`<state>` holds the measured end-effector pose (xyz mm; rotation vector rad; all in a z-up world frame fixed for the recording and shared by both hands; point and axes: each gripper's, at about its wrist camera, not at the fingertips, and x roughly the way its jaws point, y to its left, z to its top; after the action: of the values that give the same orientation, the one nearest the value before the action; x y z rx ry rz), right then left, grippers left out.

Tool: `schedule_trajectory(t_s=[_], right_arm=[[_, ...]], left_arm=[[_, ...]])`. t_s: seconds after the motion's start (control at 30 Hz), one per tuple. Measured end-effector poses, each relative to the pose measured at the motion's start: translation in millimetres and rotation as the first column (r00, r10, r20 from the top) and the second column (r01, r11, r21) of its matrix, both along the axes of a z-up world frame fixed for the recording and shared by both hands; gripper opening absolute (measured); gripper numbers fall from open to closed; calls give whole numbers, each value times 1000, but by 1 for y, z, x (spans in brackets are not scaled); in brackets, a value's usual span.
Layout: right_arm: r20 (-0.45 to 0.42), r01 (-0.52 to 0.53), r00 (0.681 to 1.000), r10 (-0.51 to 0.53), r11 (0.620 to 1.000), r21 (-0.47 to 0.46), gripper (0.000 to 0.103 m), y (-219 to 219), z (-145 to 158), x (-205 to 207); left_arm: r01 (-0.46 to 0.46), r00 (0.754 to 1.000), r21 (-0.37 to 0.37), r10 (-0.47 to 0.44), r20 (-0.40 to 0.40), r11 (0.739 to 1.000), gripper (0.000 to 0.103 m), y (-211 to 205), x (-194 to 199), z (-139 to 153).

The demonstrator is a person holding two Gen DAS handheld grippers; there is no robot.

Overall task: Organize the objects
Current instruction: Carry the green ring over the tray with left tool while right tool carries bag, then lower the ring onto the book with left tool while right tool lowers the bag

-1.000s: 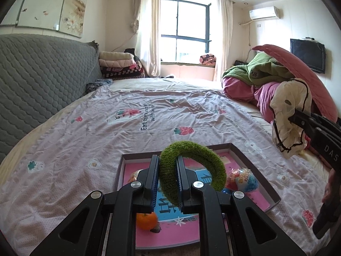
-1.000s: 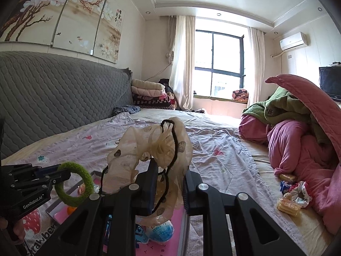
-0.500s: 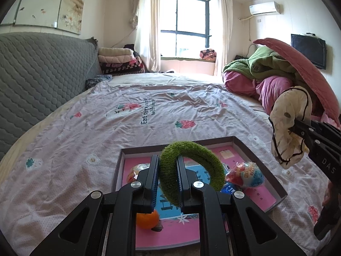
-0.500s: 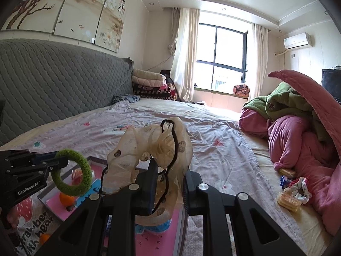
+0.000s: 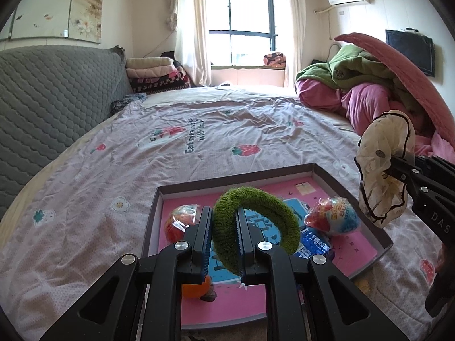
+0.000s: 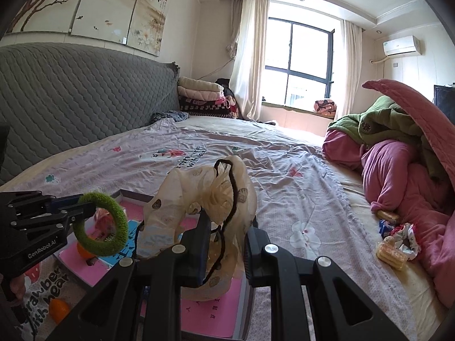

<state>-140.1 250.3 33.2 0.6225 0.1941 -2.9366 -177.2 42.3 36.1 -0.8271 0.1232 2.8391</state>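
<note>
Now lower over tray [image 5: 321,172]: left gripper [image 5: 224,237] clamped on green scrunchie [image 5: 256,221]; right gripper [image 6: 227,244] clamped on beige scrunchie [image 6: 210,199]. Both ready for placing.

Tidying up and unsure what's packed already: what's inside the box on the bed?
In the box: two wrapped toy eggs, an orange ball, a blue packet. The held green ring hides the middle.

Both units are showing matte black plastic frames with triangular cutouts, round silver screws and blue-edged ribbed pads, left gripper [image 5: 223,238] wearing white "GenRobot.AI" lettering on its side, right gripper [image 6: 227,244] wearing white "DAS" letters.
</note>
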Motion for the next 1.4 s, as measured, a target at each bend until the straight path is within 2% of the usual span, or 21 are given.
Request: schedule_trajectory(t_s=[0.37,0.57,0.73,0.9,1.4], right_arm=[[53,-9,999,9,1000,-4,21,1,-11,-7],[136,-12,991,12,1000,-1,21,1,-24,-16],[187,-10,982,2,999,42,21,-3,-36,-20],[199,-18,980,3,997,72,21,-10,-44,-20],[241,-3,970,-27,993,122,21,-14,-66,-34]], left_arm=[[-12,998,-6,12,53,1000,16,-1,-8,-10],[-3,995,-9,4,96,1000,16,1,-13,-19],[-8,991,-20,10,132,1000,16,3,-17,-28],[-13,986,8,11,166,1000,16,0,-22,-33],[-5,982,-3,5,189,1000,16,4,-24,-39]])
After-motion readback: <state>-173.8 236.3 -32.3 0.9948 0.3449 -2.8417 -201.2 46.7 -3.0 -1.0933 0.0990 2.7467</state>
